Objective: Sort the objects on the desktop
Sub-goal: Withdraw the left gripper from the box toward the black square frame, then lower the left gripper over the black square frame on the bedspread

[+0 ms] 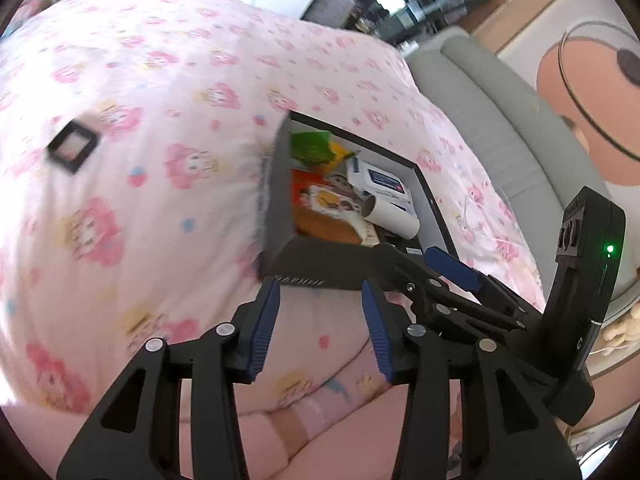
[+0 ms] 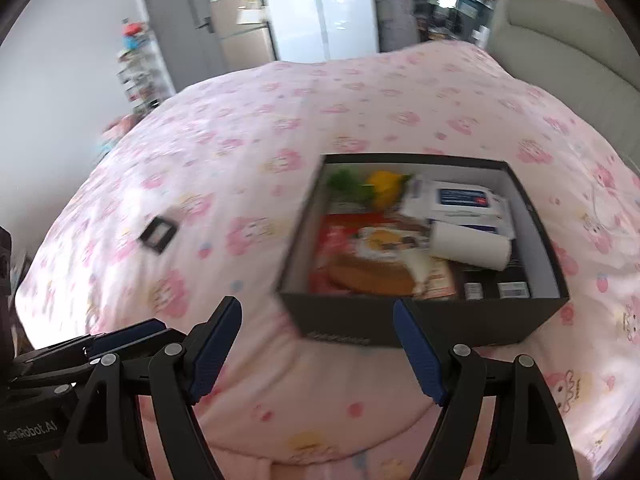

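Observation:
A black box (image 2: 420,322) with white inner walls sits on a bed with a pink cartoon-print sheet; it also shows in the left wrist view (image 1: 320,270). Inside lie a green and yellow item (image 2: 372,188), a white-blue packet (image 2: 460,200), a white cylinder (image 2: 470,246) and a red snack pack (image 2: 372,256). A small black square frame (image 2: 158,234) lies on the sheet left of the box, also in the left wrist view (image 1: 74,146). My left gripper (image 1: 320,292) is open and empty at the box's near wall. My right gripper (image 2: 318,312) is open and empty before the box.
A grey padded headboard (image 1: 520,120) runs along the bed's right side. My right gripper's body (image 1: 460,280) crosses the left wrist view beside the box. A fridge and cabinets (image 2: 240,32) stand beyond the bed. The sheet (image 2: 260,140) around the box is soft and rumpled.

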Demonstrator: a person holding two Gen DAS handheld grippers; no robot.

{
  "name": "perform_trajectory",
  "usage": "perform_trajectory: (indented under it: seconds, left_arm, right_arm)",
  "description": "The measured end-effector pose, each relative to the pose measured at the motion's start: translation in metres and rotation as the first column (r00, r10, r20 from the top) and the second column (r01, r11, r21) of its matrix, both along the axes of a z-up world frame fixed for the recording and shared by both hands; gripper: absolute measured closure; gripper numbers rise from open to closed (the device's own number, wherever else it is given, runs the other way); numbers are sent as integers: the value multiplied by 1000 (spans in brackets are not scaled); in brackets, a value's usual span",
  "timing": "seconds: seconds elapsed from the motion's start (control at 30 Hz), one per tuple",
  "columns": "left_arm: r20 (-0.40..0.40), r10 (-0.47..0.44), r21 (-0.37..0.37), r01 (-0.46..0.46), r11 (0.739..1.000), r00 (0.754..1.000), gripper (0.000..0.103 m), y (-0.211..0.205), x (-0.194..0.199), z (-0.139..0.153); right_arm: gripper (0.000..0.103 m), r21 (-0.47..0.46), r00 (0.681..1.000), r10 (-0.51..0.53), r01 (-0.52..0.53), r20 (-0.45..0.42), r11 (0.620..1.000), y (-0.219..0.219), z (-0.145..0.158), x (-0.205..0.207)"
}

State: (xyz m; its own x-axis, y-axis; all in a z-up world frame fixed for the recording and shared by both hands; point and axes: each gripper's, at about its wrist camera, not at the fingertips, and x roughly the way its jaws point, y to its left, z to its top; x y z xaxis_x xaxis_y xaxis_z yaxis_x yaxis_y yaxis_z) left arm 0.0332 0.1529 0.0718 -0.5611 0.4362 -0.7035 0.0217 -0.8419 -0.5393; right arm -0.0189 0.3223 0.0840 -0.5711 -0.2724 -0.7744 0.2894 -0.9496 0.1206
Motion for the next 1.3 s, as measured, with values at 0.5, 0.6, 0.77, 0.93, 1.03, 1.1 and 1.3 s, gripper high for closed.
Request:
perform_trajectory:
  seconds: [0.5,0.6,0.77,0.93,1.03,1.1,1.3]
  left_arm:
    - [-3,185,87,-184,979,983,57,-115,69,-25]
    - [3,225,69,-224,972,974,57,-136,69,-31]
    - [58,315,1,-316,949,947,57,-160,58,-47]
    - [96,357,12,-360,933,929,57,-179,30,-61]
    - [109,388,19,-392,920,915,57,-194,2,-62]
    - [110,412,15,-416,909,904,57,-206,-20,-61]
    - [168,478,46,-491,870,862,57,-252,-82,-88]
  right_arm:
    - [26,136,981,191,-185,-37,973,-126,-6,46]
    - [26,126,975,220,-216,-17,968,-146,-14,43]
    - [26,100,969,240,-244,49,965,-167,-30,26]
    - [26,83,970,230,-237,81,968,-178,-39,1]
    - [26,84,965,242,-251,102,964,-191,-43,-20]
    - [26,82,962,251,-260,112,962,-202,-44,-36]
    - [26,110,951,286,-299,114,948,-251,-64,-90]
